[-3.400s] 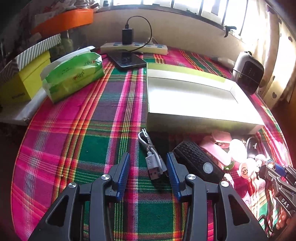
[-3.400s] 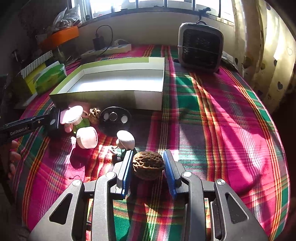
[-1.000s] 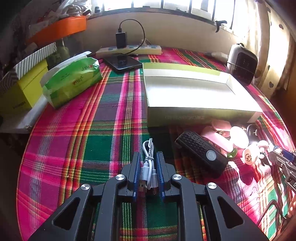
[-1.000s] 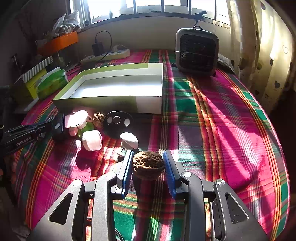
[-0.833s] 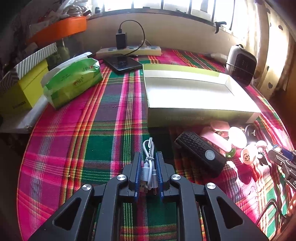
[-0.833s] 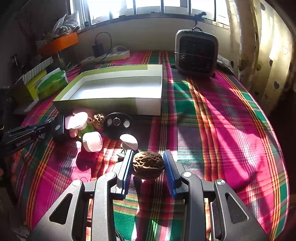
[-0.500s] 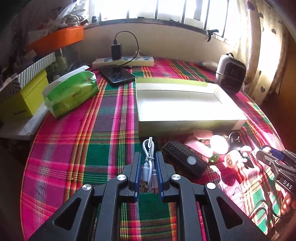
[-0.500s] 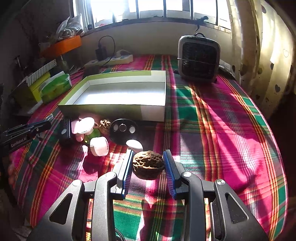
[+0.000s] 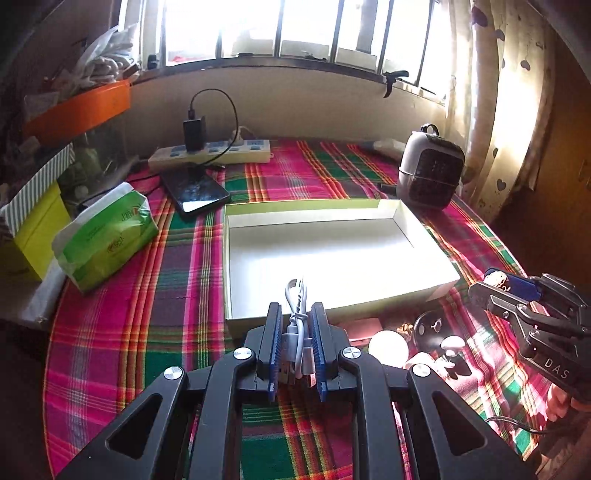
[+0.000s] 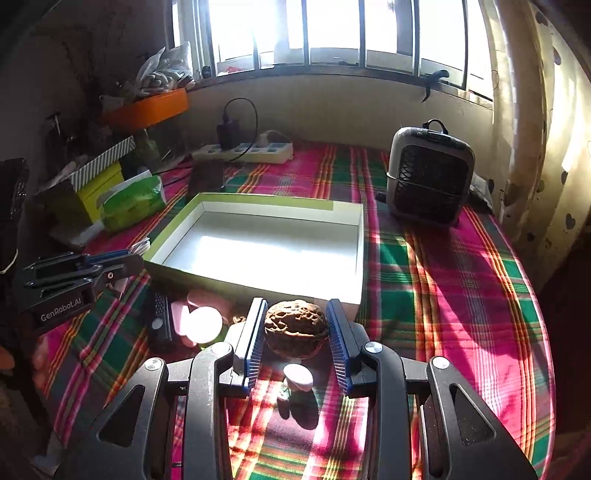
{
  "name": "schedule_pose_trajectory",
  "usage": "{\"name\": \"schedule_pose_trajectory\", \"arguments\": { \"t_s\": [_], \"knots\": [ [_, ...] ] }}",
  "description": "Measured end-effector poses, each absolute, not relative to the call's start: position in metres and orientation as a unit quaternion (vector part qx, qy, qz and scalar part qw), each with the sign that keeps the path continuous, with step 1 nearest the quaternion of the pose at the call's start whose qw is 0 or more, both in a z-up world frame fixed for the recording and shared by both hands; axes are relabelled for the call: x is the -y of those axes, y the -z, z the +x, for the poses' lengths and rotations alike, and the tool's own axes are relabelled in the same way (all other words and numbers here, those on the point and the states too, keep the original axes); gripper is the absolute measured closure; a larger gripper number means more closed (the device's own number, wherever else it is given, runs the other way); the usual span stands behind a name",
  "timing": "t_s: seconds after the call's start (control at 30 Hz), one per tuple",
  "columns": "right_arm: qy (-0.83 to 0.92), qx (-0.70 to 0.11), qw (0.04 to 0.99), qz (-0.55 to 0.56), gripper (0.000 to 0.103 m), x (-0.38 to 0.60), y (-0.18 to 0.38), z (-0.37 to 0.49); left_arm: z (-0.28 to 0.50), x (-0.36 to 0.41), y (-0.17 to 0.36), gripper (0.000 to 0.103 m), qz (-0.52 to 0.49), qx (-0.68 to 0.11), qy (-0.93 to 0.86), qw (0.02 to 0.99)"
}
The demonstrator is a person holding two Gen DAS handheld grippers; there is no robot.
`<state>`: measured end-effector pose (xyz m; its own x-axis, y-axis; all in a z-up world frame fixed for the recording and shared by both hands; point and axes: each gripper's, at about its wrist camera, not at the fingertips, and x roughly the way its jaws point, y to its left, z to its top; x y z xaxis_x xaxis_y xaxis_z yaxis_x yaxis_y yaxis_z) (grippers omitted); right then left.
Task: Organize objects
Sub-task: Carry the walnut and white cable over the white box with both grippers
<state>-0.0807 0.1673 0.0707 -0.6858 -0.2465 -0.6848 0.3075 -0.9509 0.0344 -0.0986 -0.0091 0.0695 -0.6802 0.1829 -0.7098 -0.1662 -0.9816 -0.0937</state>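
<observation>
Plaid tablecloth (image 10: 443, 280) under both: left hand-held gripper (image 9: 295, 332) clamps white cable (image 9: 297, 325); right hand-held gripper (image 10: 295, 332) clamps walnut (image 10: 295, 328).

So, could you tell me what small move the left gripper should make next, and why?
Probably ease forward over the open box and release. The left gripper is shut on the white cable and sits at the box's near wall, and no items show inside the box.

Home room, lived-in: plaid tablecloth (image 9: 155, 295), heart-print curtain (image 9: 513, 110) at barred window (image 10: 332, 29), tissue pack (image 9: 107, 240), power strip (image 9: 221, 153) charging phone (image 9: 194, 190).
</observation>
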Motion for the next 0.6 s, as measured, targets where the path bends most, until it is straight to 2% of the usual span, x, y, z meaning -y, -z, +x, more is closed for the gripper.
{"name": "schedule_pose_trajectory", "arguments": {
  "t_s": [0.6],
  "knots": [
    [0.896, -0.050, 0.157, 0.412, 0.069, -0.148, -0.065, -0.181, -0.192, -0.002, -0.060, 0.089, -0.411, -0.001, -0.907, 0.087]
  ]
}}
